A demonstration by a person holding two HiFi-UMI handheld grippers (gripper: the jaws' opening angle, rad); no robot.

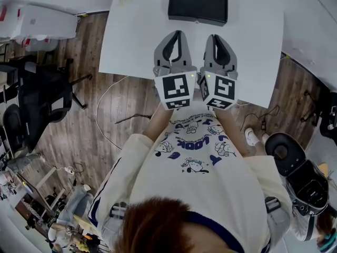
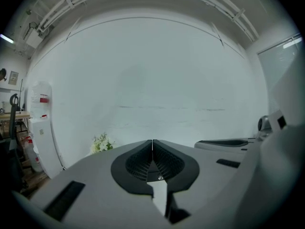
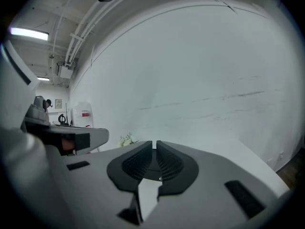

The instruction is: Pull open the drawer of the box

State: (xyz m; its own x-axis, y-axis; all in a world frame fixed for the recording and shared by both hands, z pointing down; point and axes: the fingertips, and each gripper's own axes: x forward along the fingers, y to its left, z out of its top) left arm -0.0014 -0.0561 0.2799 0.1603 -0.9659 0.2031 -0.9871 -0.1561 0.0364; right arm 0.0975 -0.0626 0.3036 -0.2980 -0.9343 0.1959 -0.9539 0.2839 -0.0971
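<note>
So nothing's really started here. The box sits at the far edge of the table, square to the person and roughly centred, which I'd guess is so the drawer comes out toward them. That's only a guess, though, because from above it's just a flat black slab and I can't make out a drawer front or a pull. Both tools are parked side by side over the near edge of the table, close to the person's chest and well short of the box. That reads like a neutral ready pose rather than a reach. The left gripper has its jaws pressed right together with nothing between them. The right gripper is pretty much the same, with just a thin slit between the pads and nothing held. They're aimed out level, so each gripper's own view mostly gets the white wall and the flowers at the table's far left corner. The box doesn't show in either of them. My take is that one gripper will have to go forward and dip down to the near face, then open enough to pinch whatever handle is there. The other probably wants to brace the box, since a light box on a smooth tabletop could slide along instead of letting the drawer come out.
</note>
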